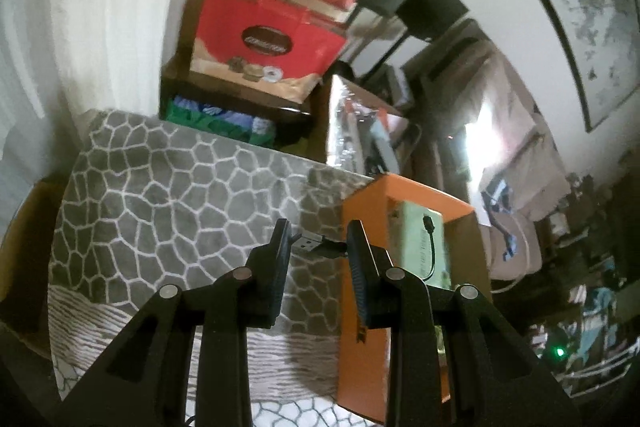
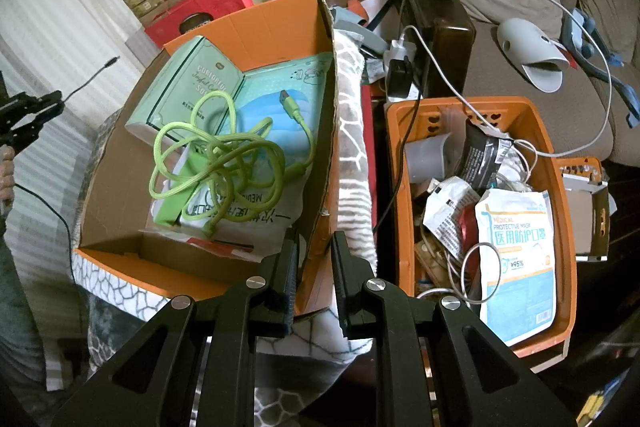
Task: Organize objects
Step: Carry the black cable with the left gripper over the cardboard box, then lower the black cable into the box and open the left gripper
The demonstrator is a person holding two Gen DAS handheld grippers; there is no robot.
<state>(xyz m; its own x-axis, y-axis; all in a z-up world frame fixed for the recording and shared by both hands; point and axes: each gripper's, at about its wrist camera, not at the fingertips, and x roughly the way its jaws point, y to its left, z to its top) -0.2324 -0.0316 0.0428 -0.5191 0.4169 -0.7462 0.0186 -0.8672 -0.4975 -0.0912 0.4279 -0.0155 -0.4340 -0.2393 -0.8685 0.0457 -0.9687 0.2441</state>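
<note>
My left gripper (image 1: 318, 239) holds a black USB cable (image 1: 316, 245) between its fingers; the plug sticks out left and the thin cord (image 1: 432, 251) runs right over the orange cardboard box (image 1: 360, 215). The left gripper (image 2: 30, 111) also shows far left in the right wrist view, cable end (image 2: 104, 65) sticking up. My right gripper (image 2: 314, 247) is open and empty above the near wall of the box (image 2: 280, 11). Inside lie a tangled green cable (image 2: 224, 151), a mint-green box (image 2: 188, 87) and mask packets.
An orange plastic basket (image 2: 560, 187) to the right holds mask packets, white cables and clutter. A grey patterned blanket (image 1: 168, 187) covers the surface under the box. Red gift boxes (image 1: 264, 31) are stacked behind. A sofa with a slipper (image 2: 532, 51) is at right.
</note>
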